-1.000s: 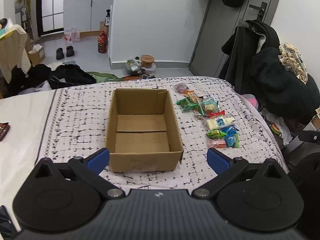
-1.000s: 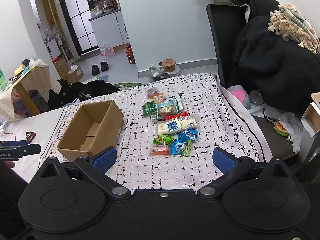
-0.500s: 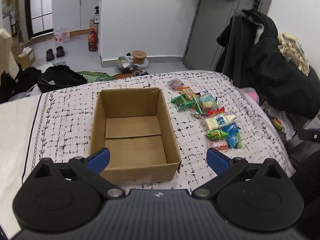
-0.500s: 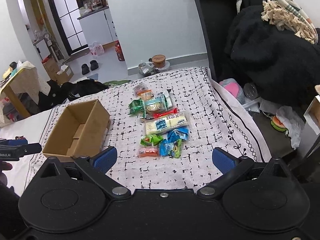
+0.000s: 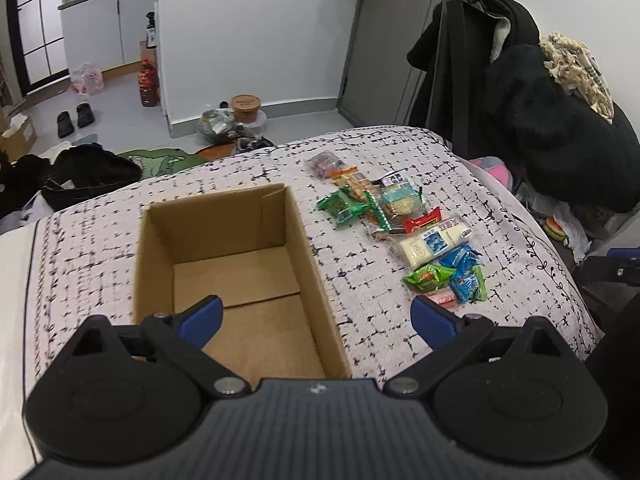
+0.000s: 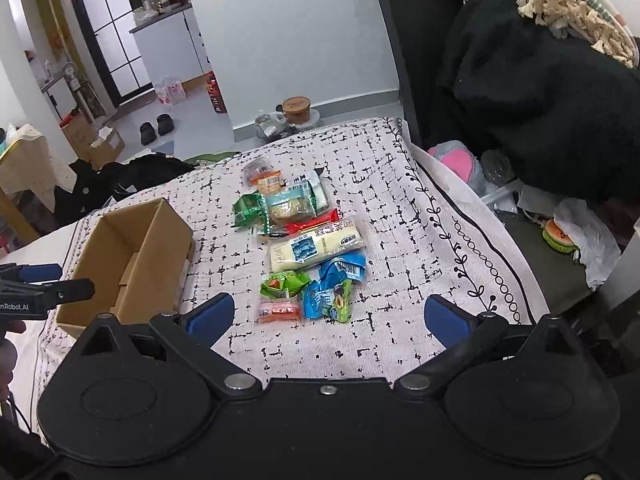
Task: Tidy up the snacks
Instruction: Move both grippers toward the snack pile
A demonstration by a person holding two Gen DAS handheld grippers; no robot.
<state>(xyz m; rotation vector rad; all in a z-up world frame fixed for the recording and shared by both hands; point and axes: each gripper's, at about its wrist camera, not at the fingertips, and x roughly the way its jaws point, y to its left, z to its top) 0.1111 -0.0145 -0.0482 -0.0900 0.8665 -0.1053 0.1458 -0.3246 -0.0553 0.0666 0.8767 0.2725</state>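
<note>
Brown box (image 5: 224, 248); white bedcover (image 6: 400, 216) with black grid dashes; green (image 6: 248, 210), red (image 6: 312, 222), cream (image 6: 316, 248), blue (image 6: 340, 276) and orange (image 6: 278, 312) snack packets; blue-tipped black grippers.

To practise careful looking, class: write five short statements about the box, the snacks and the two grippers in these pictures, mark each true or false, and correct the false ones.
1. The cardboard box holds no snacks. True.
2. The snacks lie on the floor. False: they lie on the patterned cloth, beside the box.
3. The right gripper grips a blue packet. False: its jaws are open and hold nothing.
4. The left gripper is open. True.
5. The long pale packet stands upright in the box. False: it lies flat among the snacks.
</note>
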